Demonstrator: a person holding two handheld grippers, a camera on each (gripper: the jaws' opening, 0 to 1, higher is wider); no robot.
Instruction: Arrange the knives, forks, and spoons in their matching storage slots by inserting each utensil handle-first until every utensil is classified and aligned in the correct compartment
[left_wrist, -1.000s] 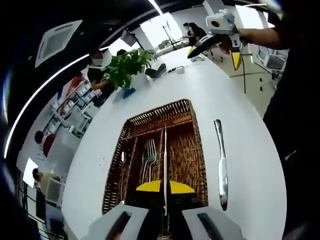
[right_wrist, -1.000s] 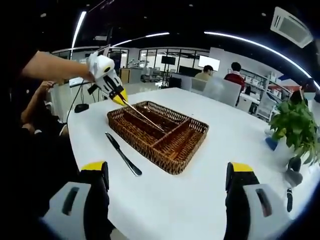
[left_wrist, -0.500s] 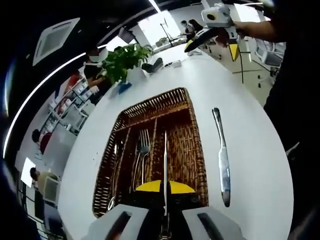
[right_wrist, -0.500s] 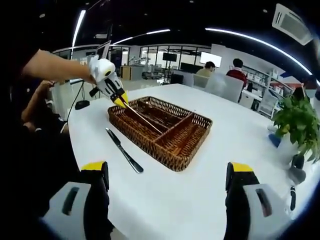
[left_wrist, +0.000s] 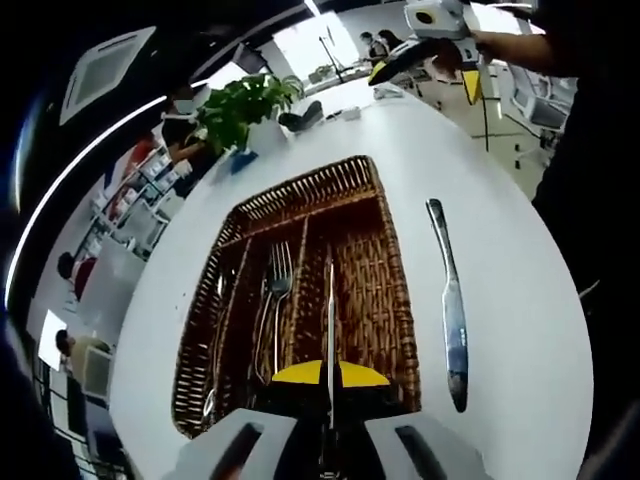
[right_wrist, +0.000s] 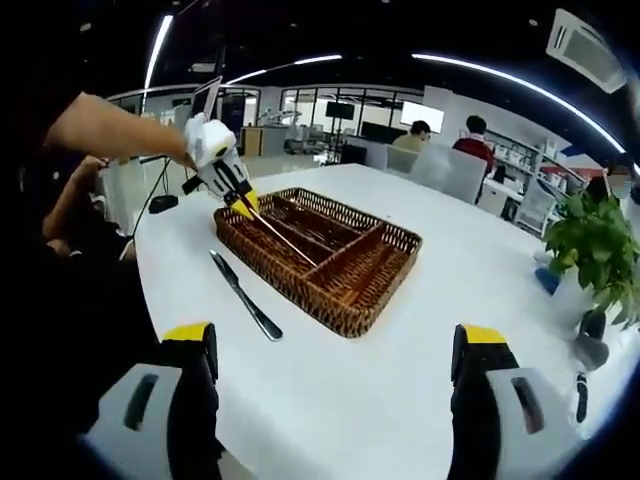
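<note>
A brown wicker tray (left_wrist: 395, 330) with lengthwise compartments lies on the white table. One inner slot holds a fork (left_wrist: 277, 290), and a spoon (left_wrist: 214, 345) lies in the slot at the view's left. My left gripper (left_wrist: 330, 378) is shut on a thin silver utensil (left_wrist: 329, 310), seen edge-on and pointing along the wide slot at the view's right. A knife (left_wrist: 450, 310) lies on the table to the right of the tray. In the right gripper view, the left gripper (right_wrist: 243, 203) holds the utensil (right_wrist: 282, 236) slanting down into the tray (right_wrist: 345, 305), with the knife (right_wrist: 243, 295) beside it. My right gripper (right_wrist: 340, 375) is open, holding nothing.
A potted plant (right_wrist: 593, 250) stands at the table's far end, with small dark objects (right_wrist: 590, 350) near it. The right gripper (left_wrist: 440, 25) hovers beyond the tray in the left gripper view. People sit at desks behind. The table edge (right_wrist: 150, 270) runs near the knife.
The left gripper has come a little closer to the tray with the utensil, so the tray looks larger. The right gripper stays open and has barely moved.
</note>
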